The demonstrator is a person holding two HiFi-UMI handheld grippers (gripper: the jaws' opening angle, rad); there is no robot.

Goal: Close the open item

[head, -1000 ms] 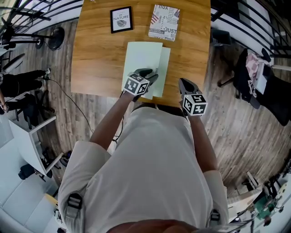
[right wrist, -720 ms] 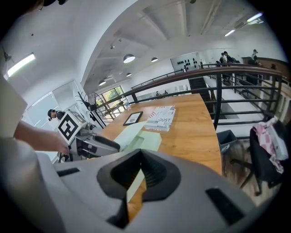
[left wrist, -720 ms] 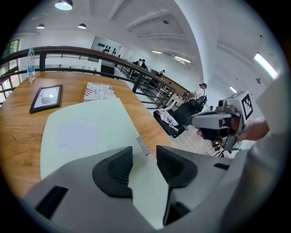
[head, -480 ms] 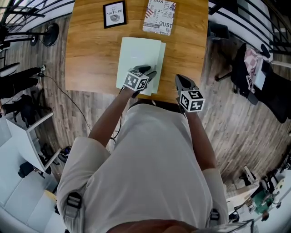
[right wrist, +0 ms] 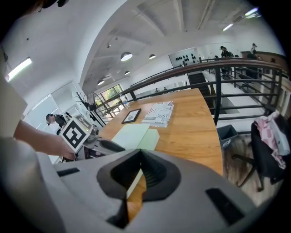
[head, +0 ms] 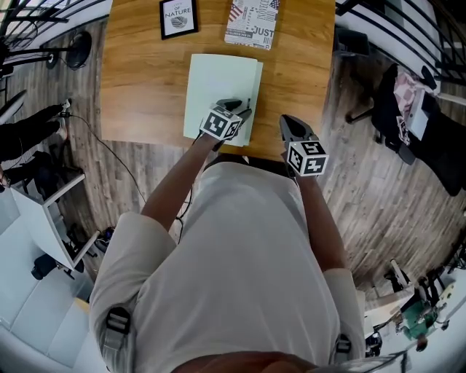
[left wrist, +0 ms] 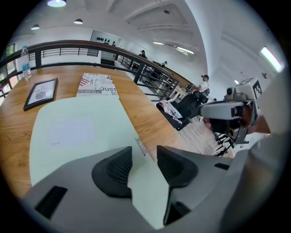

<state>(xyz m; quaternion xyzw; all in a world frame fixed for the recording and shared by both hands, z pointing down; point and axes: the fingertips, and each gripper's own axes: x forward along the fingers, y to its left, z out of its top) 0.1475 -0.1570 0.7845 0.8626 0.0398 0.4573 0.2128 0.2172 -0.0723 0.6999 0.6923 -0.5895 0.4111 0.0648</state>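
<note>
On the brown wooden counter (head: pixel 138 87), the pale green flat folder (head: pixel 215 80) lies about mid-width, close to your edge. Its cover is down flat. A slightly darker green strip of the lower layer shows along the folder's right side. Can't tell if the cover sits fully flush.

Your left gripper (head: pixel 237 108) is over the folder's near right part, tilted steeply down. In the left gripper view (left wrist: pixel 144 152) the jaws stand apart and have just been opening a bit wider. Green cover shows through the gap, but the pads aren't pressing on it, so nothing is held. A small clear tab (left wrist: pixel 141 146) sits at the folder's right edge, just beyond the jaw tips.

Your right gripper (head: pixel 291 127) is right of the folder, at the counter's near edge, clear of the folder. In the right gripper view (right wrist: pixel 140 157) the jaws meet at the tips, closed on nothing. The folder's near corner and bare wood show through the slot behind the tips.

Beyond the folder's far left corner is a black-framed picture (head: pixel 178 17). Beyond its far right corner is a white printed magazine (head: pixel 251 22). Neither touches the folder. A clear water bottle (left wrist: pixel 26 61) stands well left of the folder, past the picture, by the dark railing (left wrist: pixel 68 45).
</note>
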